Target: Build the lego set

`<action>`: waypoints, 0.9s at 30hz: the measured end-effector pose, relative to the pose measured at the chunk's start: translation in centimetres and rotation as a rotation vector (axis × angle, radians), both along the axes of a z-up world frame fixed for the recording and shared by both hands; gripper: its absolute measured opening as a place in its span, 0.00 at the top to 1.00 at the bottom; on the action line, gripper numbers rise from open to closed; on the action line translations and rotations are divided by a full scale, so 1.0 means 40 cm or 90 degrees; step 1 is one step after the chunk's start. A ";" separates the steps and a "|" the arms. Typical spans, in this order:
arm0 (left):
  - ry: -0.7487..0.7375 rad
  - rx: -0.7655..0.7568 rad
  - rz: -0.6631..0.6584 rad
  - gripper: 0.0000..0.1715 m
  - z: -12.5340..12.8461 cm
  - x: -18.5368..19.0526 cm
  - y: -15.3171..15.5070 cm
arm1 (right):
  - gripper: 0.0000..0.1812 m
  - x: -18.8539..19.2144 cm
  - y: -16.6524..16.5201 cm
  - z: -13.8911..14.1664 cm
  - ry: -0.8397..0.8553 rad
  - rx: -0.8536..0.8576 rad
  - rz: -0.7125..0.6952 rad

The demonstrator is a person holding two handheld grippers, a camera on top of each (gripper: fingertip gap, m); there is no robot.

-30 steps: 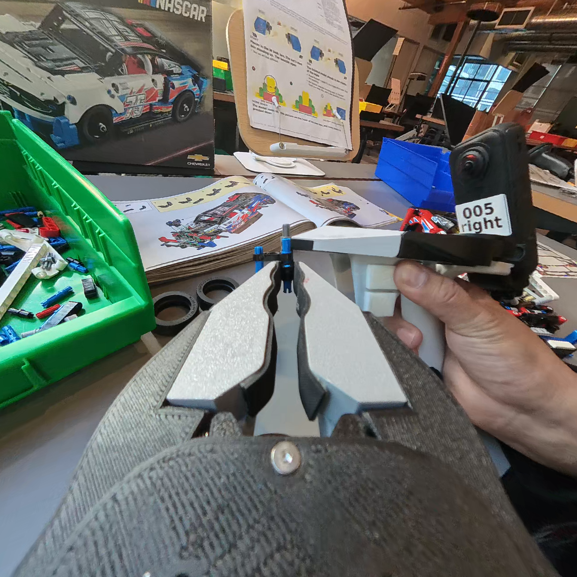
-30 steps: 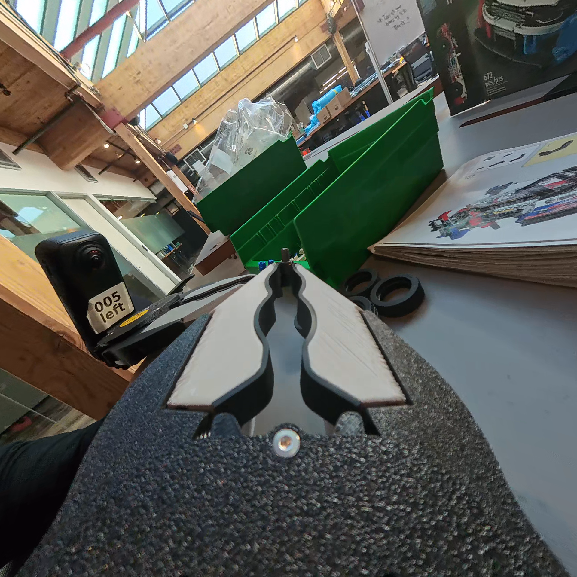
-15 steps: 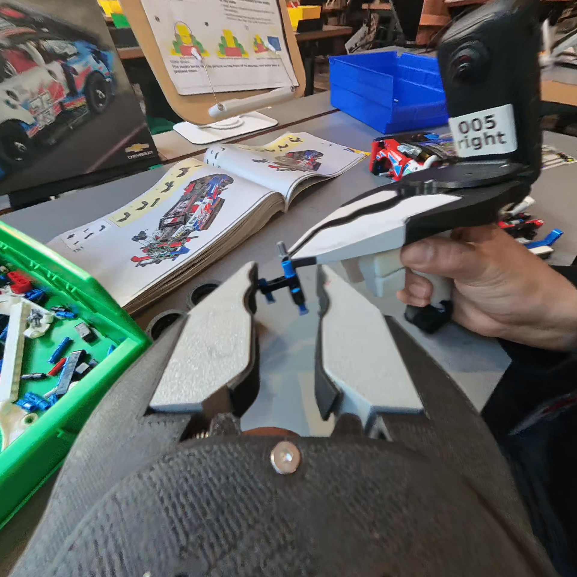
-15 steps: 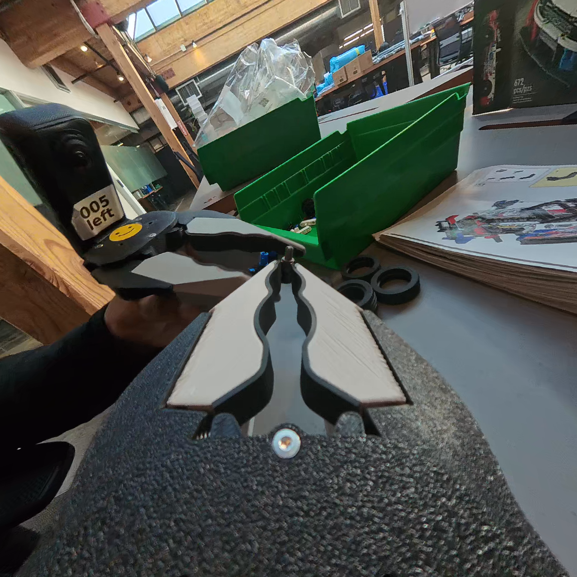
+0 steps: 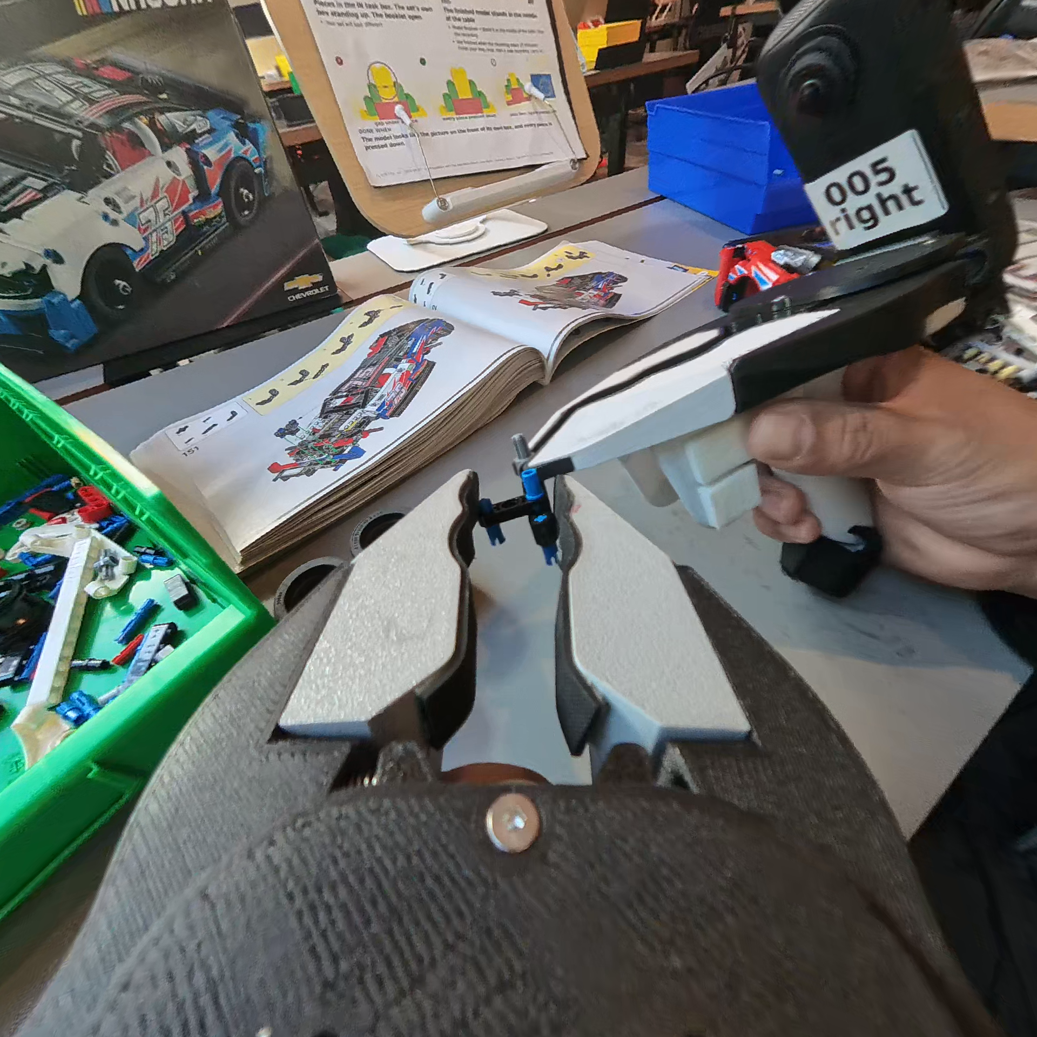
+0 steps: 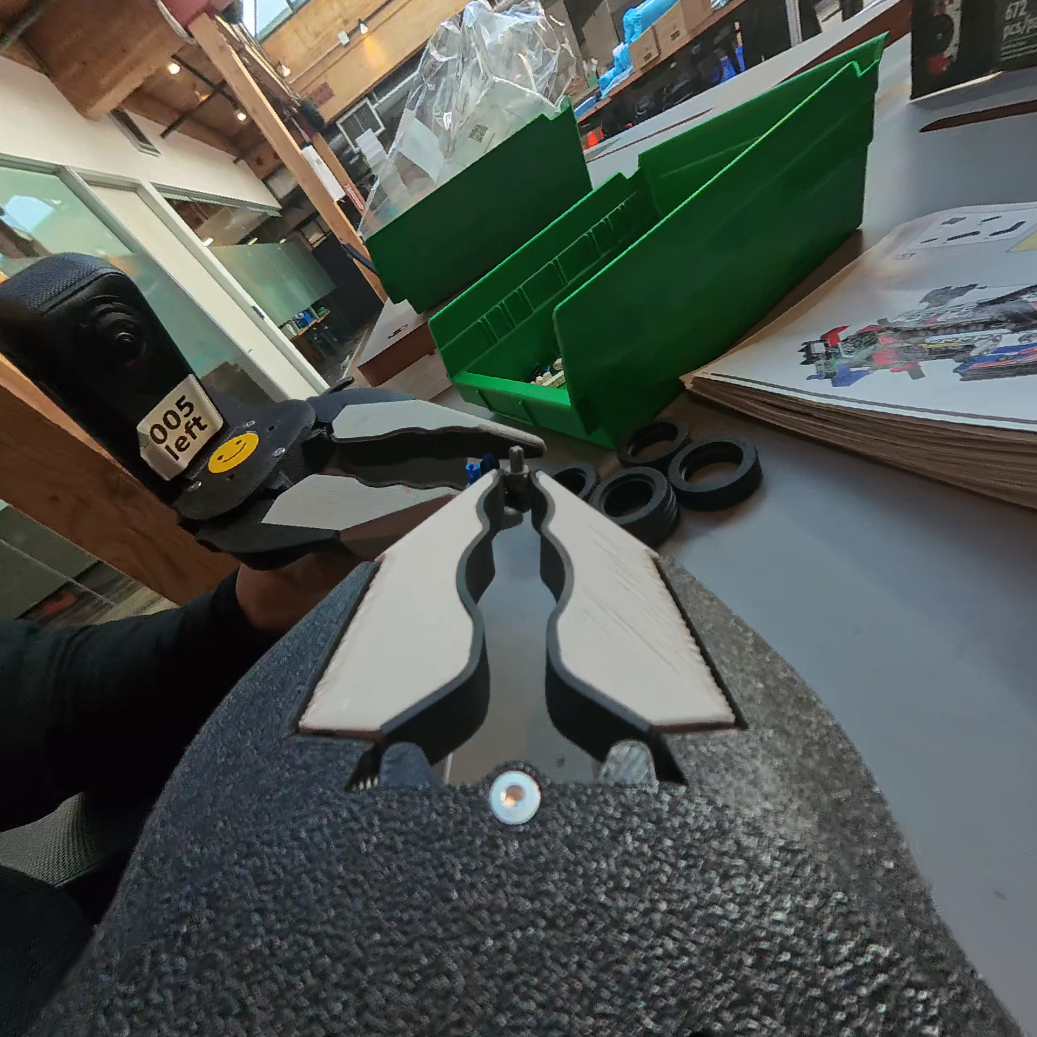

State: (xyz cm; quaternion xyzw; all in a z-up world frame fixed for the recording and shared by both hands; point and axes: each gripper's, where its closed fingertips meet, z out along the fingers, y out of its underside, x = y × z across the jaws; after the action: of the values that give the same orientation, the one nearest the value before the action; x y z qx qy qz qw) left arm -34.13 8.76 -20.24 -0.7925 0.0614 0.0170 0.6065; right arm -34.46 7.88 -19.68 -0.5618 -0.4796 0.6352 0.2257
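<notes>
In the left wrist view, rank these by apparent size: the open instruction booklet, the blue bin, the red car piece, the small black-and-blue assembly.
1. Open instruction booklet
2. Blue bin, farther away, so its true size is unsure
3. Red car piece
4. Small black-and-blue assembly, though nearest the camera

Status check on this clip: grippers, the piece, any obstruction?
Left gripper open around small black-and-blue assembly. Right gripper shut on its grey axle. Assembly held above table; nothing blocking.
</notes>
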 end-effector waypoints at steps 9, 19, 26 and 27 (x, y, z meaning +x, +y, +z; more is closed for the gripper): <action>0.058 -0.002 0.045 0.86 -0.018 -0.007 -0.002 | 0.96 -0.012 -0.006 -0.025 -0.053 0.031 0.010; 0.018 -0.048 0.088 0.85 -0.052 -0.072 0.021 | 0.99 -0.084 0.026 -0.021 -0.021 0.114 -0.055; -0.045 0.013 0.119 0.85 -0.020 -0.097 0.040 | 0.99 -0.113 0.048 0.010 0.044 -0.099 -0.074; -0.044 0.013 0.118 0.84 -0.020 -0.098 0.042 | 0.99 -0.114 0.050 0.011 0.048 -0.115 -0.072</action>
State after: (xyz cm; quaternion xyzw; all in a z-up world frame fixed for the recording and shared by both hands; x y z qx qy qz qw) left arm -38.04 10.43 -21.04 -0.7885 -0.0331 0.0465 0.6124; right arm -39.02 9.89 -19.22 -0.5818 -0.3789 0.6829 0.2273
